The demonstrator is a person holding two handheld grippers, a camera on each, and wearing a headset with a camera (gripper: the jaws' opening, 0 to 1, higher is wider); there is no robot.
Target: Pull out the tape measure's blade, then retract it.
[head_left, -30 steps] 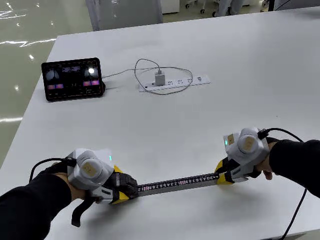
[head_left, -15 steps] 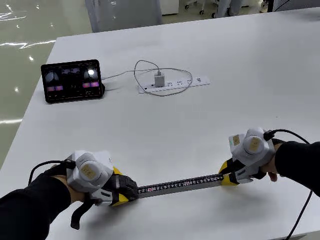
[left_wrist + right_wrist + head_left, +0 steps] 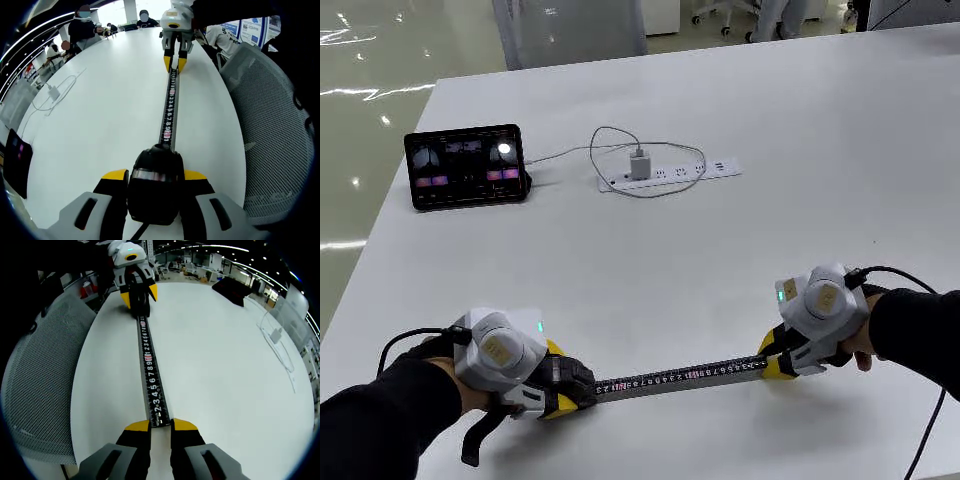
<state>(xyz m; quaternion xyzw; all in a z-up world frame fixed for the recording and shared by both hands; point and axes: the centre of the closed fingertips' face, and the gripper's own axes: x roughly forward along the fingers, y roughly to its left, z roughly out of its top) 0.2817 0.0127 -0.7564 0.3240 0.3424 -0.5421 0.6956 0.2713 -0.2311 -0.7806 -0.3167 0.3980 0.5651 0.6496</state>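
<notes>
Your right gripper (image 3: 160, 425), clenched on the tip of the blade (image 3: 149, 370), has drawn it farther from the case (image 3: 578, 380) clamped between the fingers of your left gripper (image 3: 155, 175); retraction likely comes next.

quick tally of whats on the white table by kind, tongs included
black tape measure, blade pulled out: 1
left tongs and right tongs, grey and yellow: 2
black tablet, screen lit: 1
white power strip: 1
white charger with looped cable: 1
total: 6
</notes>
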